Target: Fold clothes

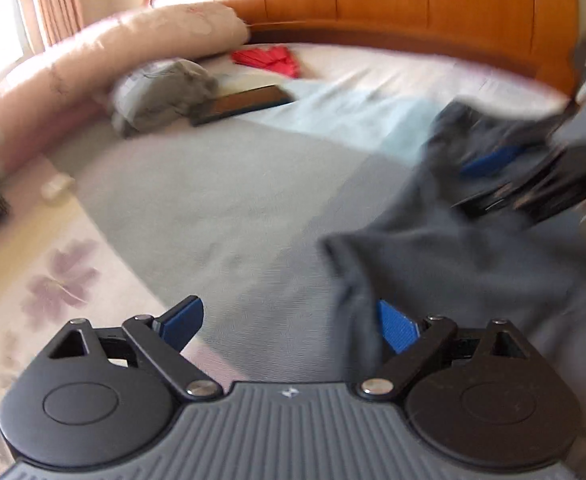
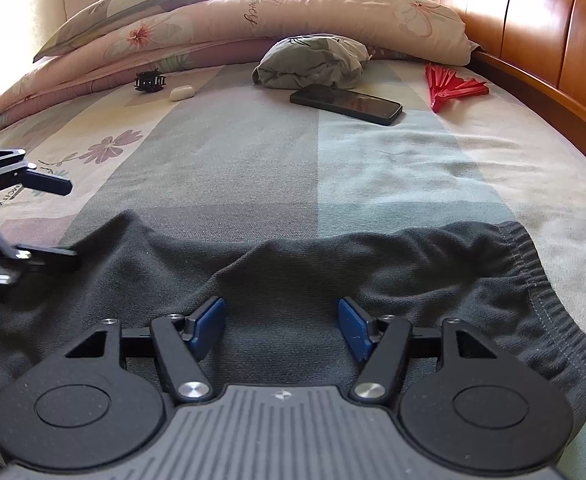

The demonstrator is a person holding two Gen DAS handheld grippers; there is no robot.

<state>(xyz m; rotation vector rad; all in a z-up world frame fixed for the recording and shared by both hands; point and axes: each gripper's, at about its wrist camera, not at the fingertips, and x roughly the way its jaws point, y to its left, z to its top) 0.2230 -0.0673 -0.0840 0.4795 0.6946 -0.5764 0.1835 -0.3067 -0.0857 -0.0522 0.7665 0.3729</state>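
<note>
We see dark grey knit shorts spread on the striped bed. Right tongs are opening above the cloth, gripping nothing. Left tongs gape beside it, empty.

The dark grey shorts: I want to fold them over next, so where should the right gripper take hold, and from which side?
Grip the elastic waistband edge of the dark grey shorts, at the right in the right wrist view. It is a thick, stitched, ridged hem lying flat on the bedsheet. Probably come in low from that open side.
</note>
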